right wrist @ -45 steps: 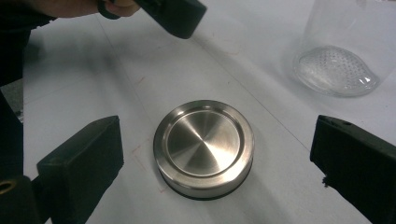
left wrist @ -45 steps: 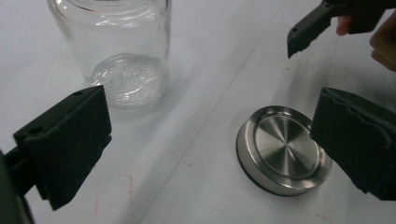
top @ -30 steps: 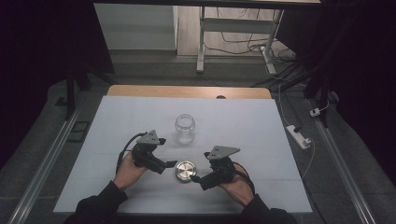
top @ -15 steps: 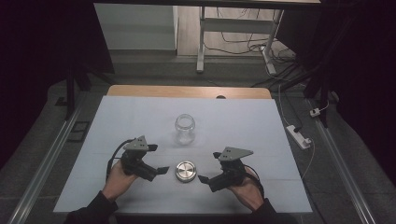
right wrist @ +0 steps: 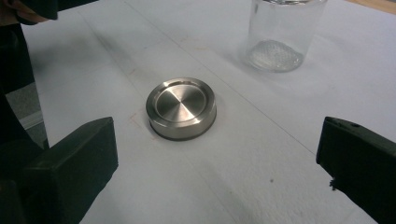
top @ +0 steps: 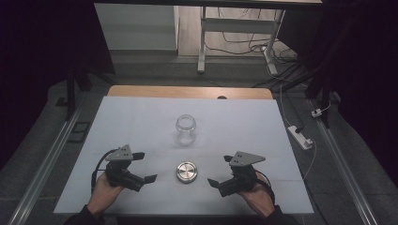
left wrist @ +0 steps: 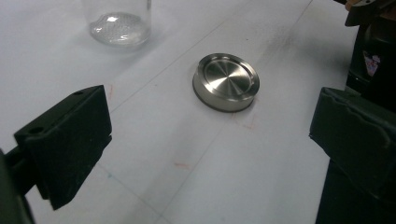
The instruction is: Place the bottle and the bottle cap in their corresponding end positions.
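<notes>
High view: metal lid point(top: 187, 171) flat on white table point(top: 141, 122), midway between left gripper point(top: 145, 167) and right gripper point(top: 219, 171); neither nearer. Glass jar point(top: 185, 129) beyond.
Left gripper view: jaws spread, empty; lid ahead, right of centre.
Right gripper view: jaws spread, empty; lid ahead, left of centre.

One glass jar point(top: 186, 129), one metal lid point(top: 187, 172) — two grippers.

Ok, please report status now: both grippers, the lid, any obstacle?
Left gripper open, right gripper open. Round steel lid flat between them, untouched. Clear glass jar behind, lidless. No obstacle.
</notes>
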A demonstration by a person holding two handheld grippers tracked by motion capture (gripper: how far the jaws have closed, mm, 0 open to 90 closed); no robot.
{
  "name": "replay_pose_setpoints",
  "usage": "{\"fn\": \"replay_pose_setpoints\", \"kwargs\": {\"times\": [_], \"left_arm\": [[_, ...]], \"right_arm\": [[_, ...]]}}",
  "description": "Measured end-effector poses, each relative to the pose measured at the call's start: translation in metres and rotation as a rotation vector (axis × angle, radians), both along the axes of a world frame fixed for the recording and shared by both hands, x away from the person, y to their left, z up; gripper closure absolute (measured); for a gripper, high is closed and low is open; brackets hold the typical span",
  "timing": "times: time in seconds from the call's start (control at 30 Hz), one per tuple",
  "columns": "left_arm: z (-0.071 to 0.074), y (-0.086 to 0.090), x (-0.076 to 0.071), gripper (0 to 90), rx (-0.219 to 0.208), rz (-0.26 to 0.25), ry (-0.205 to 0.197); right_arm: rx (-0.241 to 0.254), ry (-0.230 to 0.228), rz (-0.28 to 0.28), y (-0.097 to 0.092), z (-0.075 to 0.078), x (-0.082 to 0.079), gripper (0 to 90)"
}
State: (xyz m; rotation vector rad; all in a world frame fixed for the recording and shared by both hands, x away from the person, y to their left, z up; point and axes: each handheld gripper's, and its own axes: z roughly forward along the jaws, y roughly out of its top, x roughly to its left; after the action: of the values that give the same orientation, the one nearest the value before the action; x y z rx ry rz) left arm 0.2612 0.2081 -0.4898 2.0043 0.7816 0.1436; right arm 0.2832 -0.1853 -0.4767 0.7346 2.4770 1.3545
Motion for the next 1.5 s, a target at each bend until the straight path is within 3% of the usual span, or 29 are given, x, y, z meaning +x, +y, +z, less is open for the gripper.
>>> {"fn": "replay_pose_setpoints", "kwargs": {"times": [0.63,0.93,1.5], "left_arm": [[-0.006,0.037,-0.037,0.0,0.000,0.095,0.008],[-0.011,0.052,-0.054,0.0,0.014,0.142,0.016],[-0.025,0.085,-0.080,0.0,-0.015,0.259,0.046]], "right_arm": [[-0.009,-0.012,-0.067,-0.028,0.003,-0.015,0.0],[0.002,-0.016,-0.131,-0.053,0.002,-0.023,0.0],[-0.011,-0.013,-0.280,-0.098,-0.005,-0.037,0.0]]}}
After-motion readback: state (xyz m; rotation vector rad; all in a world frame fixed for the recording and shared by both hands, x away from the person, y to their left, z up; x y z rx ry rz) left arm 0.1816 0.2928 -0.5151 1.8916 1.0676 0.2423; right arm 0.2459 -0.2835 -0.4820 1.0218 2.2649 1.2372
